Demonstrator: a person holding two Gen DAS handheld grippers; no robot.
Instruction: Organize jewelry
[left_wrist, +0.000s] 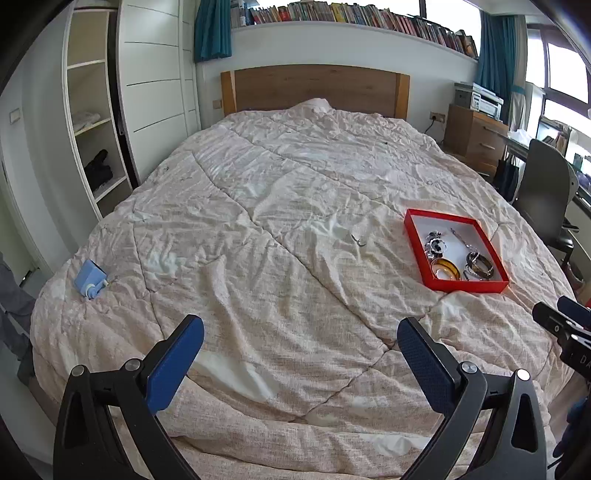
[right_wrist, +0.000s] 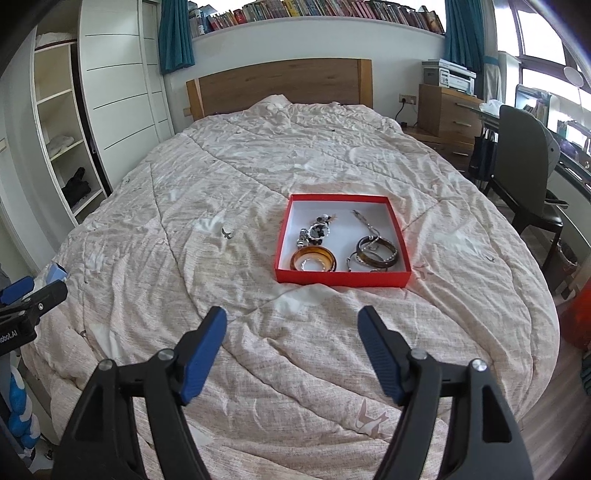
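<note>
Jaws of both grippers stand apart with only quilt showing between the blue pads; nothing is held. Left gripper (left_wrist: 301, 356) spreads widest; right gripper (right_wrist: 291, 349) spreads somewhat less.

Red tray (right_wrist: 399, 227) lies flat on the bed, straight ahead of the right gripper and well apart from it; in the left wrist view the tray sits far to the right. Its inside is white. Contents: an amber bangle (right_wrist: 313, 260) at the near left corner; a stack of dark and metal bangles (right_wrist: 376, 254) at the near right; a black-and-white beaded piece (right_wrist: 317, 230) behind the amber bangle; a thin metal chain piece (right_wrist: 364, 219) running toward the far right corner.

One small metal item (left_wrist: 358, 239) lies loose on the quilt (left_wrist: 258, 221), left of the tray and apart from it. Its type cannot be told.

Light blue box (left_wrist: 90, 282) rests near the bed's left edge, well apart from the tray.

Farther out: wooden headboard (left_wrist: 314, 88), bookshelf above it, white wardrobe on the left, office chair (right_wrist: 524, 162) on the right.
</note>
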